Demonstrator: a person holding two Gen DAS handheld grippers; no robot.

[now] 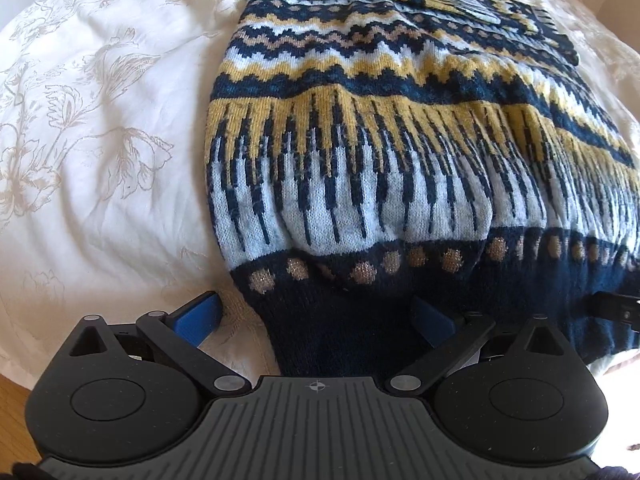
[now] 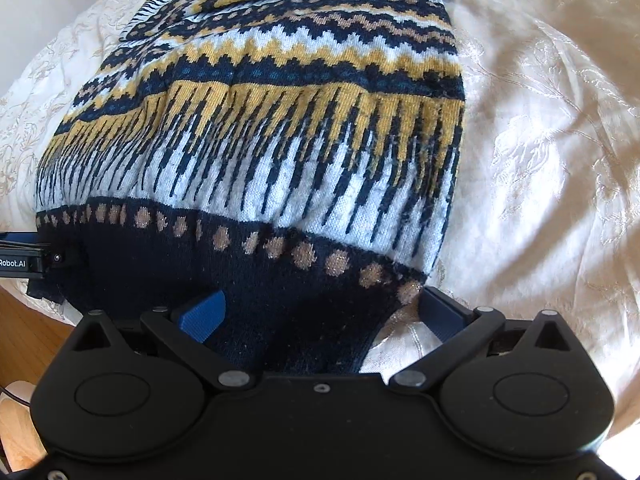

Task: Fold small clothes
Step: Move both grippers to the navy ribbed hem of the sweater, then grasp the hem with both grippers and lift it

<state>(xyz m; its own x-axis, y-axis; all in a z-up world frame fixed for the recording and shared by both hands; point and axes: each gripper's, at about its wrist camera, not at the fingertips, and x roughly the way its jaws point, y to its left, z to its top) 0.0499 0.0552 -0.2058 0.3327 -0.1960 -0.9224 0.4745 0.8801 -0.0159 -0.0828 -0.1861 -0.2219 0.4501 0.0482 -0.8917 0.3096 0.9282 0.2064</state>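
Note:
A knitted sweater [image 1: 380,128] in navy, yellow and pale blue lies flat on a white bedspread [image 1: 100,140]; it also shows in the right wrist view [image 2: 260,128]. Its sleeves are folded over the far end. My left gripper [image 1: 316,320] is open, its blue fingers [image 1: 200,316] astride the sweater's near left hem corner, with the dark hem band between them. My right gripper [image 2: 320,316] is open, its blue fingers [image 2: 204,316] astride the near right hem corner. Each gripper shows at the edge of the other's view, the right one [image 1: 616,308] and the left one [image 2: 24,260].
The embroidered bedspread [image 2: 540,160] spreads out on both sides of the sweater. A wooden floor [image 2: 24,336] shows past the bed's near edge, also in the left wrist view [image 1: 12,396].

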